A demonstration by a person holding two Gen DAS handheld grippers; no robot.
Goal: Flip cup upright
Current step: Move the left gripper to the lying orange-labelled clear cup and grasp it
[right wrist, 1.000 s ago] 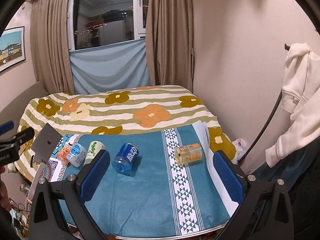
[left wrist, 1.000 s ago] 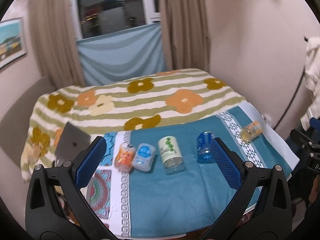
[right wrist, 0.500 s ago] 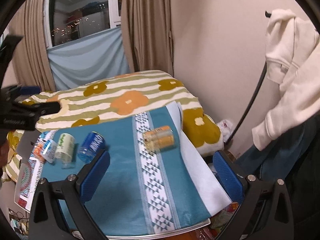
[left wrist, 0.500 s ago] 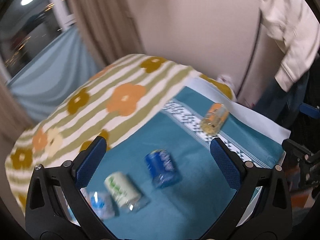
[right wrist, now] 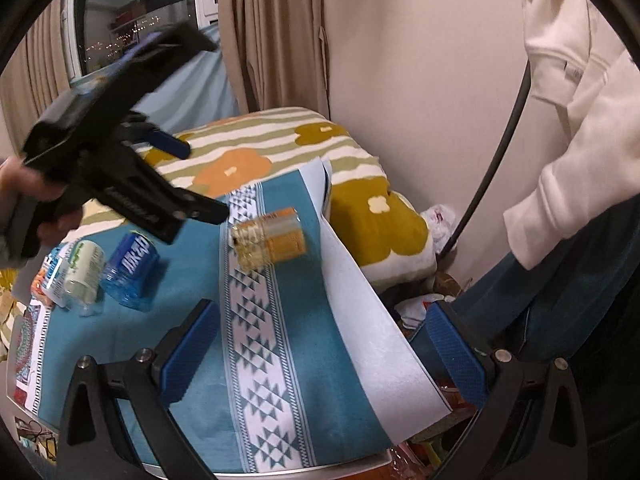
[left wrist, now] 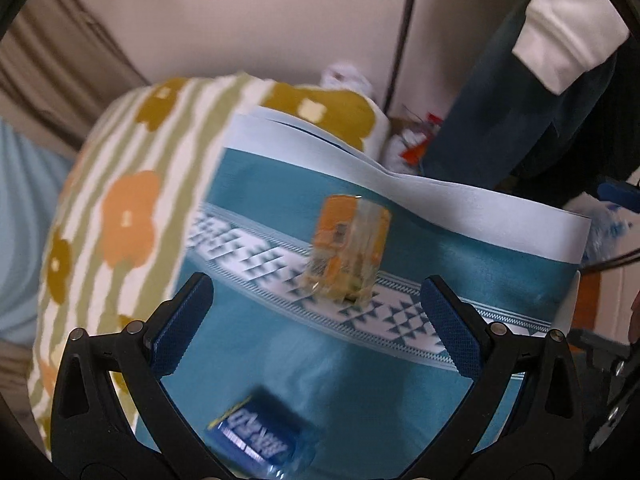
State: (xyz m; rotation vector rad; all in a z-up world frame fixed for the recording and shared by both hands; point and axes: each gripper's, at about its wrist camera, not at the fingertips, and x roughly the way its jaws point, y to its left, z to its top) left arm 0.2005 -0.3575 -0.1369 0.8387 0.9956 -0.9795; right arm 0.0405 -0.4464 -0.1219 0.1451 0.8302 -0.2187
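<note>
Ridged clear plastic forms the orange-labelled cup, which is lying on its side across the white triangle-patterned band of the teal cloth. Left gripper is hanging over it, blue textured pads spread wide apart, gripping nothing. Right gripper is likewise gaping empty nearer the table edge. Blue cylindrical cup is lying sideways well apart.

A dark night window is flanked by beige fabric curtains; a plain cream wall is seen behind the flower-patterned striped bed.
</note>
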